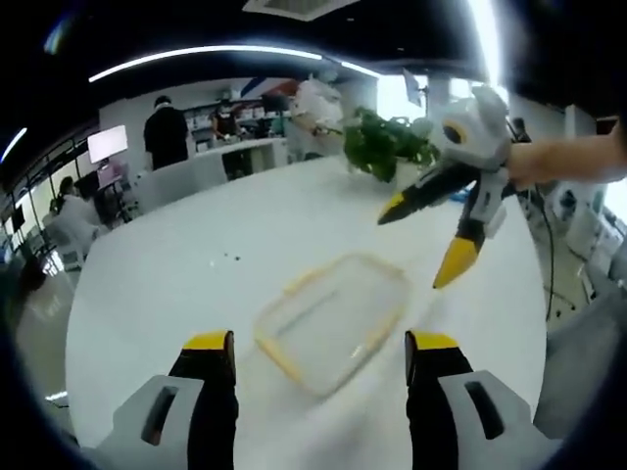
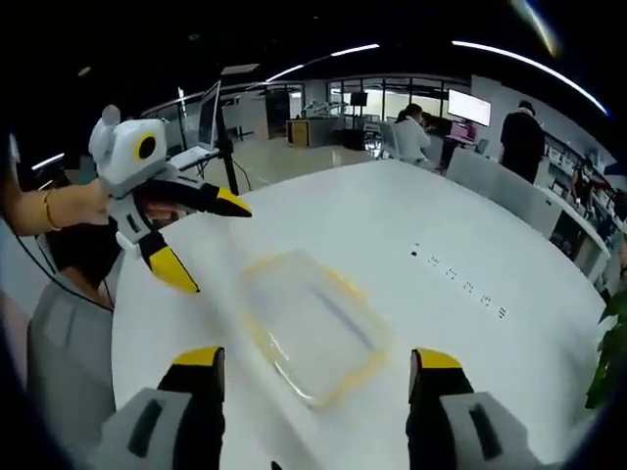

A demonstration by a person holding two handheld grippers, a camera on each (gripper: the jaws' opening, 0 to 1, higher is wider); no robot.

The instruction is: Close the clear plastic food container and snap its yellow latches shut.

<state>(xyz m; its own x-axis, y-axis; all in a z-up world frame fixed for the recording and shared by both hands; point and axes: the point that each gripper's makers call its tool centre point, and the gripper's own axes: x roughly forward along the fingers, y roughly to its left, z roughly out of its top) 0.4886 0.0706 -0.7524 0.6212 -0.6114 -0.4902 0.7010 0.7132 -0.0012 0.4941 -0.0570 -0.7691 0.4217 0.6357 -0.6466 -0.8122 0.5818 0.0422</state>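
In the left gripper view, the container (image 1: 333, 318) is seen lying flat on the white tabletop (image 1: 196, 264), in the lower middle of the frame, just above and between the left tongs (image 1: 321, 357), whose yellow-tipped jaws are spread wide with nothing held. Its yellow rim is visible; the latches cannot be made out clearly. The right tongs (image 1: 421, 245) are seen at the upper right, held by a hand (image 1: 534, 162) above the tabletop, jaws apart and empty, tips pointing down toward the container without touching it. A plant (image 1: 387, 142) is seen at the far edge of the tabletop. In the right gripper view, the container (image 2: 313, 323) is seen at the centre, above the open right tongs (image 2: 318, 362), and the left tongs (image 2: 211, 240) are seen at the upper left, jaws parted, clear of the container.
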